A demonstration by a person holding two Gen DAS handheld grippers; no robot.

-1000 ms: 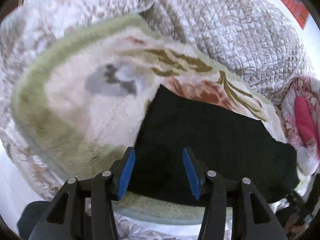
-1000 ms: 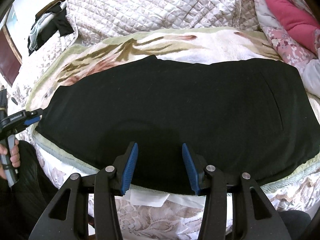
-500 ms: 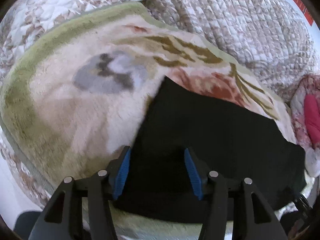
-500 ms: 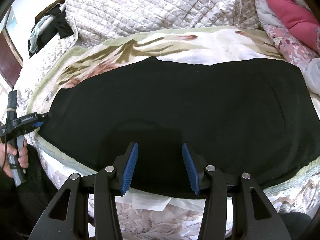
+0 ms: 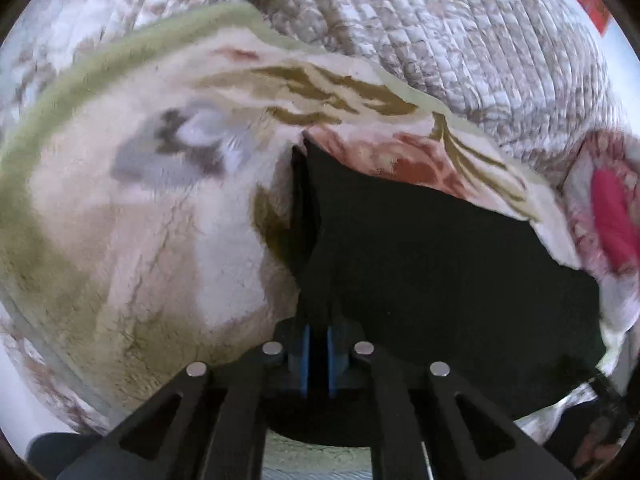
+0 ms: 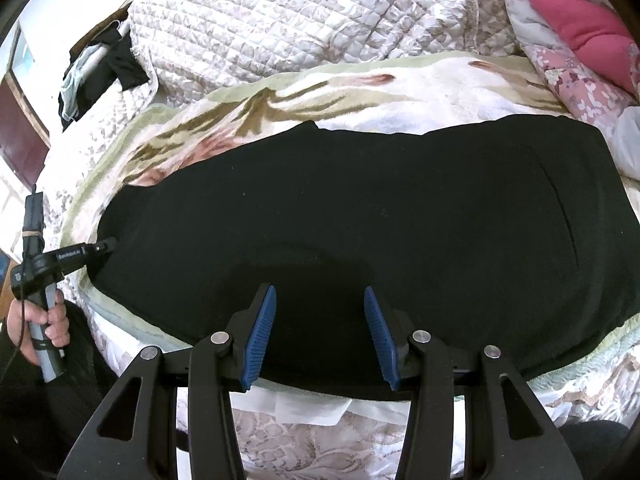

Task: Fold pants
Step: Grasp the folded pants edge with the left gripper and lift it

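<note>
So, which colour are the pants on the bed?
The pants are plain black, seen best in the right wrist view.

Left of the pants (image 5: 440, 272), the blanket (image 5: 128, 220) lies bare and flat, open for a gripper to pass. Behind it the quilt (image 6: 304, 20) rises in a hump. To the right, a pink cushion (image 6: 580, 28) and flowered bedding (image 6: 568, 80) crowd the pants' end.

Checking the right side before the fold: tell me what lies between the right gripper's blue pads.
Only the black pants, seen in the right wrist view. The right gripper stands open over their near edge, pads not pinching the fabric.
</note>
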